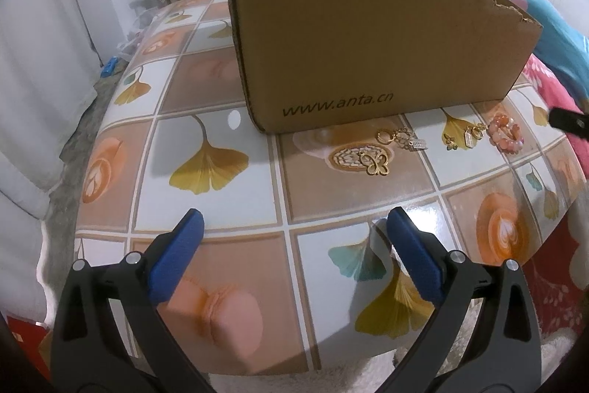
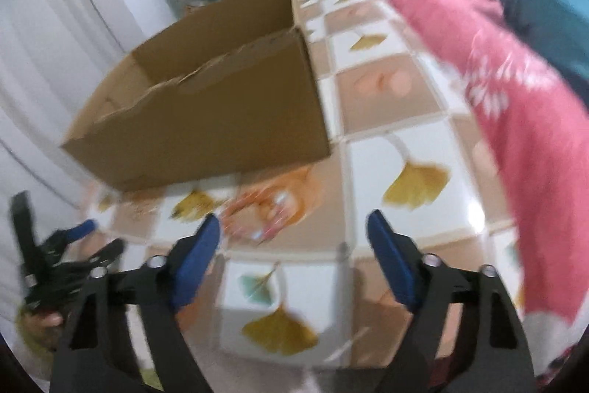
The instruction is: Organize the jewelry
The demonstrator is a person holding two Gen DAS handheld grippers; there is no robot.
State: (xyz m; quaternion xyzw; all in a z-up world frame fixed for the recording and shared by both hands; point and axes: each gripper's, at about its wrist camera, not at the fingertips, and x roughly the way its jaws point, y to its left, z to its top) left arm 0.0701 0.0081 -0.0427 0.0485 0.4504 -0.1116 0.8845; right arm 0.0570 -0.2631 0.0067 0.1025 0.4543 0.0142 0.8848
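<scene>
- Where the tiled worktop (image 1: pixel 221 91) meets the cardboard box (image 1: pixel 368 35), gold jewelry grouped just at the box's 6 o'clock edge.
- Butterfly pendant (image 1: pixel 375 163) at 6 o'clock of the group; keyring charm (image 1: pixel 401 137) just above it.
- Small gold earrings (image 1: pixel 462 139) at 3 o'clock of the charm; pink bead bracelet (image 1: pixel 505 133) beside them, farthest toward 3 o'clock.
- Left claw (image 1: pixel 292 223): released, blue pads spread wide, nothing between, well short of the jewelry.
- Right claw (image 2: pixel 293 227): released, pads apart, nothing between; blurred pink beads at 11 o'clock beyond the tips.
- Box open-topped, near rim torn.
</scene>
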